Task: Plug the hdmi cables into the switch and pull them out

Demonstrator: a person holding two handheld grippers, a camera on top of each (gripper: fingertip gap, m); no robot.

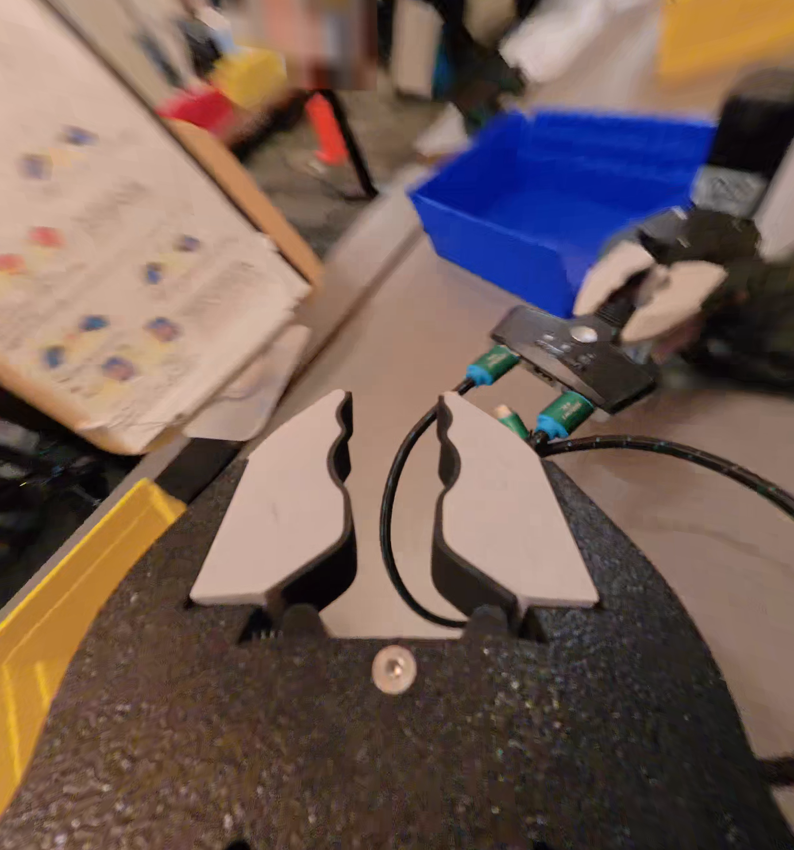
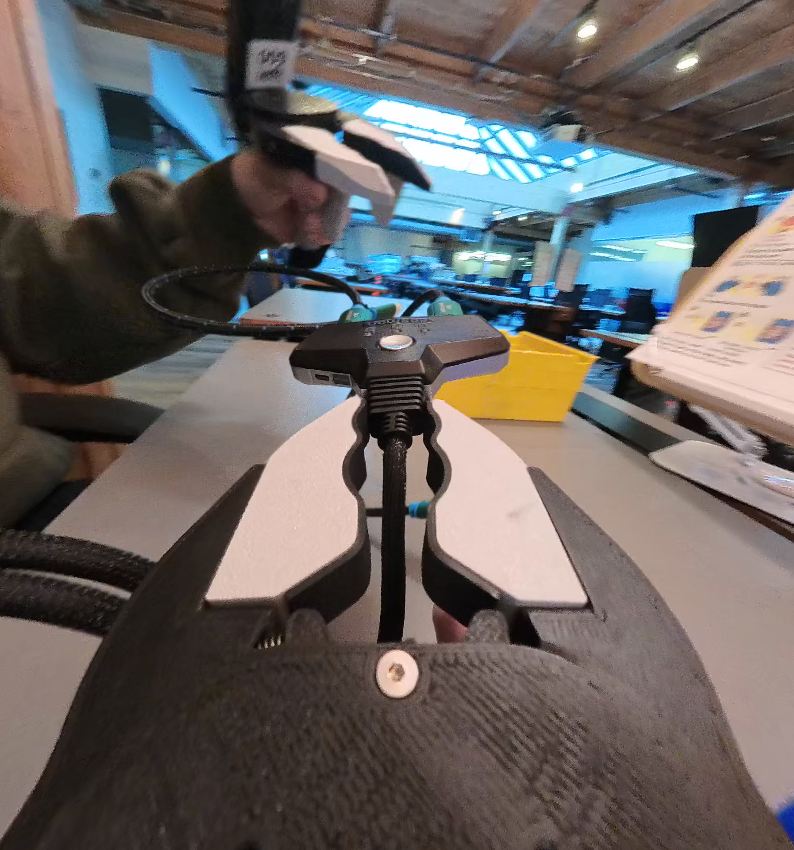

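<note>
The black HDMI switch (image 1: 574, 358) is held tilted just above the grey table (image 1: 432, 294). My right gripper (image 2: 395, 407) is shut on the ribbed neck of the switch's cable (image 2: 394, 395), right behind the switch (image 2: 399, 349); it also shows in the left wrist view (image 1: 634, 299). Two green HDMI plugs (image 1: 494, 363) (image 1: 565, 414) sit in the switch's ports. A third green plug (image 1: 510, 421) lies loose beside them. My left gripper (image 1: 395, 400) is open and empty, short of the plugs, with a black cable (image 1: 388, 506) looping under it. In the right wrist view it (image 2: 386, 193) hangs in the air above the switch.
A blue bin (image 1: 556, 198) stands behind the switch. A yellow bin (image 2: 519, 381) sits at the table's edge, beside a printed sheet on cardboard (image 1: 110, 230). A person's green sleeve (image 2: 87, 276) reaches in from the left. Thick black cables (image 2: 41, 584) lie near the right gripper.
</note>
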